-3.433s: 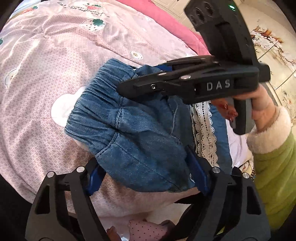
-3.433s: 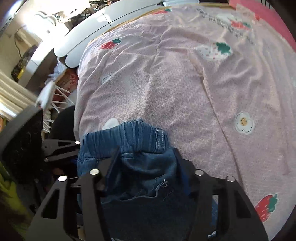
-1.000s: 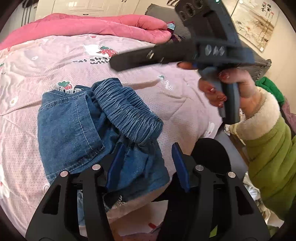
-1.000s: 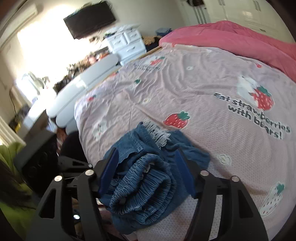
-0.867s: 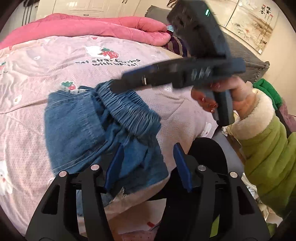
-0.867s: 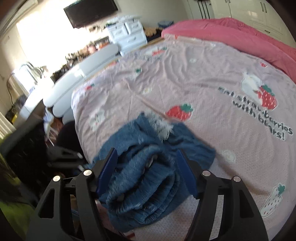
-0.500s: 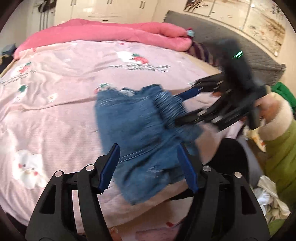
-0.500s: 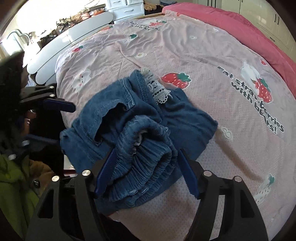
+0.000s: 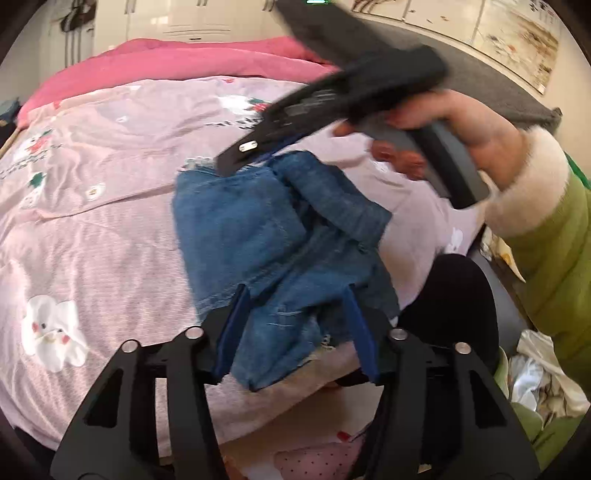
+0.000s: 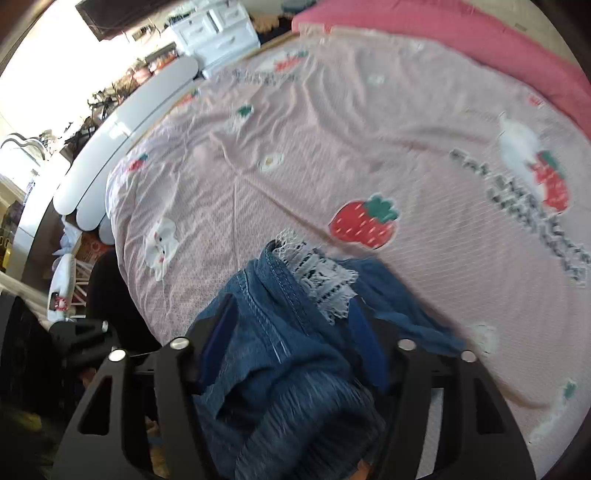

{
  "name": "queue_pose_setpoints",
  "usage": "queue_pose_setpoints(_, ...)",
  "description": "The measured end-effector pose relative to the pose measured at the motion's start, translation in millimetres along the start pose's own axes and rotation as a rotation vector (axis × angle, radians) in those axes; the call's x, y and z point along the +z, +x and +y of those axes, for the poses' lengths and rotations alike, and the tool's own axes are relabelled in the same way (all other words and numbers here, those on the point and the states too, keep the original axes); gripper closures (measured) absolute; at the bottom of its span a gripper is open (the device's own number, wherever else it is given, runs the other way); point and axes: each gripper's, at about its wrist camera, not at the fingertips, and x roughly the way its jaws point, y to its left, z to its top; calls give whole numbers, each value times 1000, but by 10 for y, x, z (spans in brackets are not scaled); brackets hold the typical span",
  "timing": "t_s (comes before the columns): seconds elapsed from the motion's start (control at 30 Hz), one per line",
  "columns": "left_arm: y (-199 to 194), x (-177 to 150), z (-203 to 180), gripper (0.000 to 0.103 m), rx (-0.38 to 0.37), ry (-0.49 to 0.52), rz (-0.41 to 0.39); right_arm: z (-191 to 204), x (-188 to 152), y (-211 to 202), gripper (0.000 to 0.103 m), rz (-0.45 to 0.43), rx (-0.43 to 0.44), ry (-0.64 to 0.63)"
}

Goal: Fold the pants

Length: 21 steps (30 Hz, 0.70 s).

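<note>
While both sets of jaws are closing, the item catalogued is one pair of blue denim pants (image 9: 273, 236), bundled in loose folds at the near edge of a bed, on a pink bedsheet (image 9: 103, 206) printed with strawberries and white bears. Left hand-held gripper (image 9: 295, 325): blue-padded jaws part open, straddling the near hem of the pants, denim between the pads; whether they press on the cloth cannot be told. Right hand-held gripper (image 10: 291, 343): jaws likewise part open over the far side of the bundle, with gathered denim and a strip of white lace trim (image 10: 317, 273) between the pads; contact unclear through motion blur. In the left wrist view, the right tool comes in from the upper right, its tip at the far edge of the pants, held by a hand (image 9: 461, 122) in a green sleeve (image 9: 554, 251) with a cream fleece cuff. Pink quilt (image 9: 166, 62) lies along the far side of the bed. White dresser (image 10: 218, 26) stands beyond the bed's far left corner
</note>
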Motion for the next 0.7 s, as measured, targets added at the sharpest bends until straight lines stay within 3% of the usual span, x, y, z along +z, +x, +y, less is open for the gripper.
queue_pose_setpoints(0.1, 70, 13, -58, 64, 2, 21, 2, 59, -2, 103, 51, 30, -2, -9)
queue_pose_setpoints(0.13, 104, 13, -68, 69, -6, 20, 7, 78, -7, 156, 63, 46, 6, -18)
queue_pose_setpoints(0.23, 173, -12, -95, 76, -15, 24, 20, 185, -54, 238, 86, 69, -2, -88)
queue_pose_setpoints(0.37, 178, -39, -130, 82, -26, 25, 27, 239, -59, 148, 90, 26, -37, -122)
queue_pose_setpoints(0.67, 182, -104, -316, 82, -41, 82, 39, 73, 102, 69, 94, -29, -64, -77)
queue_pose_setpoints(0.7, 186, -106, -314, 82, -41, 80, 40, 52, 127, 83, 100, -32, -84, -72)
